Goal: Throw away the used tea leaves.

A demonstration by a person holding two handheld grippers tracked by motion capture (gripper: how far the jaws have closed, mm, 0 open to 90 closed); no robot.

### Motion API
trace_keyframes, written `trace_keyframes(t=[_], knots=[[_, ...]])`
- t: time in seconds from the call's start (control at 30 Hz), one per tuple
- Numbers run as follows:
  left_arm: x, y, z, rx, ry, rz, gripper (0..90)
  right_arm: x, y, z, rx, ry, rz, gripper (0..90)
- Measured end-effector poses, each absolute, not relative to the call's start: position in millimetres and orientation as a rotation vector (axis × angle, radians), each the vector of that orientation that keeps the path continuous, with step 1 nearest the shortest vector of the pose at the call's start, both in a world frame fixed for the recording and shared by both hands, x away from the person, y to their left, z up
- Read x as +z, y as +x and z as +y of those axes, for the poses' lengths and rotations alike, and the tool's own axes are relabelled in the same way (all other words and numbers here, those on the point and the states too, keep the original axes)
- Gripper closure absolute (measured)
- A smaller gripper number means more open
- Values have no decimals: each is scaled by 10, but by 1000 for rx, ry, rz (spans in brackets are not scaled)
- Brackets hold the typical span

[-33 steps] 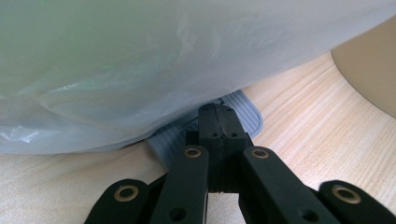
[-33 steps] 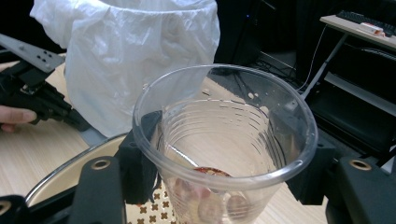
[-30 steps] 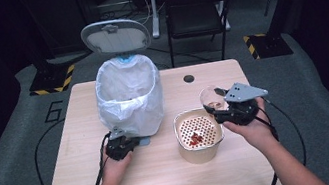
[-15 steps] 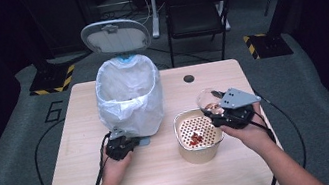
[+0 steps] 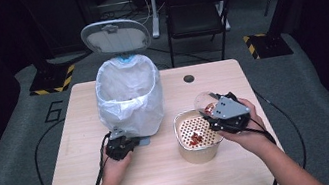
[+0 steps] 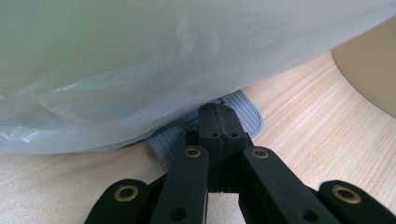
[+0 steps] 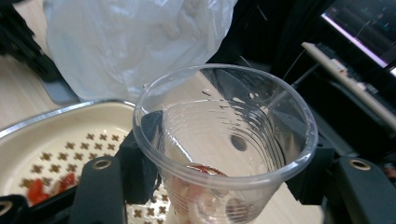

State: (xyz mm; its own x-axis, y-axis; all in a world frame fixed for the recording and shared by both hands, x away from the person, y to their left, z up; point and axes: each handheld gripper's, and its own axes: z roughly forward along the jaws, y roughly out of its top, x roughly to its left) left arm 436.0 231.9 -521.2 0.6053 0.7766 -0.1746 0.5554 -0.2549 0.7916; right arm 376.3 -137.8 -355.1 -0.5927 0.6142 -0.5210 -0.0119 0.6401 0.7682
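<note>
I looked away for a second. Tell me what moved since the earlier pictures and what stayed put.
The right gripper, shut on the clear plastic cup, slid a little toward the person beside the strainer bowl, cup over its rim. The left gripper stayed shut on the pedal of the bin, whose lid stayed up.

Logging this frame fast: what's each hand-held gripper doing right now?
Left hand-held gripper: closed, tips on the bin's grey pedal.
Right hand-held gripper: closed on a clear plastic cup.
</note>
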Motion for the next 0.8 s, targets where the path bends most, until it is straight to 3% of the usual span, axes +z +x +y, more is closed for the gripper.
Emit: trace_keyframes(t=[0.8], knots=[[-5212,4360,2318,315,1944,1059,900,-3743,3635,-1158,648,181,1961,375]])
